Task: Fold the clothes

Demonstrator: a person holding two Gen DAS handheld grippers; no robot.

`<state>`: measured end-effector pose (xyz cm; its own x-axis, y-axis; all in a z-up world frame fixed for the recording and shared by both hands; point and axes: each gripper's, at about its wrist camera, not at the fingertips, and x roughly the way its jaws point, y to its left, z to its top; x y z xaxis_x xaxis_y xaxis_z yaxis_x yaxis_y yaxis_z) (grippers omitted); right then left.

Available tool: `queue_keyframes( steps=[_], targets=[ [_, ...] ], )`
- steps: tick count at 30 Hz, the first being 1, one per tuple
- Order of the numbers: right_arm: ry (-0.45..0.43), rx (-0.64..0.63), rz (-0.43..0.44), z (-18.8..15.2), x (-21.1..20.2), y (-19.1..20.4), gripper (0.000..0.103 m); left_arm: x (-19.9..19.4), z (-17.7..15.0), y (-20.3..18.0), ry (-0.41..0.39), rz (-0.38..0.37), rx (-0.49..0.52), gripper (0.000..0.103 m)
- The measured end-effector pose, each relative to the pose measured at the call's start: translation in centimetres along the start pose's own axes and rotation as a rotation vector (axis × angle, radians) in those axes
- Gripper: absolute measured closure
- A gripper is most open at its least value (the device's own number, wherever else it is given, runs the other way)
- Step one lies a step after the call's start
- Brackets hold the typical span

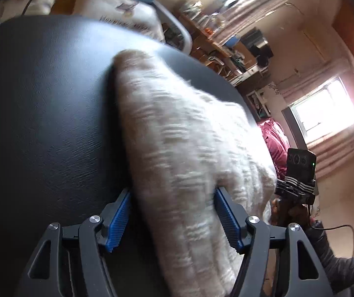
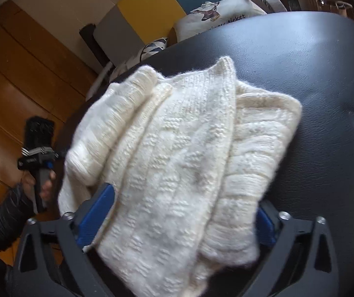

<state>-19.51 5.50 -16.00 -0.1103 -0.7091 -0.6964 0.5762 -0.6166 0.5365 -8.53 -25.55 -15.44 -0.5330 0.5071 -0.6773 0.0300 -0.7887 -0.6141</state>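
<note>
Cream knit sweater lies folded in a bundle on the black bench, near edge. Right hand-held gripper has its jaws spread wide, the sweater lying between the blue pads, not pinched. Left hand-held gripper is also spread apart, straddling the sweater.
</note>
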Motion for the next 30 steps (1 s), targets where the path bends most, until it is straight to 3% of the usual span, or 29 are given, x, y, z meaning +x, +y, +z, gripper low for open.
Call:
queue_keyframes(
  steps=[3,6,8,10,15,21,23,24,27,29,30],
  targets=[
    [0.014,-0.071,-0.065,-0.3,0.4,1.2,0.002,0.6,-0.5,-1.4,-0.016,0.021,0.042,0.045],
    [0.02,-0.121,-0.137,-0.5,0.4,1.9,0.013,0.3,-1.0,-2.7,-0.039,0.062,0.096,0.053],
    [0.005,-0.106,-0.157,-0.6,-0.2,1.5,0.044,-0.1,-1.4,-3.6,-0.058,0.1,0.121,0.058],
    [-0.015,-0.079,-0.155,-0.8,-1.0,0.9,0.062,-0.3,-2.0,-4.6,-0.078,0.144,0.157,0.062],
    [-0.052,-0.037,-0.148,-1.6,-1.3,0.4,0.063,-0.8,-3.5,-6.4,-0.128,0.215,0.182,0.067],
    [-0.034,-0.014,-0.109,-1.6,-1.3,0.2,0.056,-0.4,-4.6,-6.7,-0.159,0.233,0.123,0.063],
    [-0.037,0.017,-0.064,-1.3,-1.1,0.0,0.034,-0.2,-4.3,-6.5,-0.144,0.224,0.078,0.063],
    [-0.027,-0.005,-0.067,-0.9,-0.6,0.2,0.033,-0.2,-4.4,-6.7,-0.142,0.237,0.096,0.064],
    [-0.001,-0.089,-0.194,-0.5,0.2,2.1,0.044,-0.5,-4.9,-7.5,-0.168,0.282,0.138,0.069],
    [-0.027,-0.109,-0.227,-0.6,0.1,2.9,0.07,-1.0,-5.4,-8.0,-0.199,0.292,0.151,0.072],
    [-0.041,-0.115,-0.235,-0.5,-0.1,3.3,0.077,-1.3,-5.6,-8.2,-0.215,0.297,0.158,0.072]
  ],
)
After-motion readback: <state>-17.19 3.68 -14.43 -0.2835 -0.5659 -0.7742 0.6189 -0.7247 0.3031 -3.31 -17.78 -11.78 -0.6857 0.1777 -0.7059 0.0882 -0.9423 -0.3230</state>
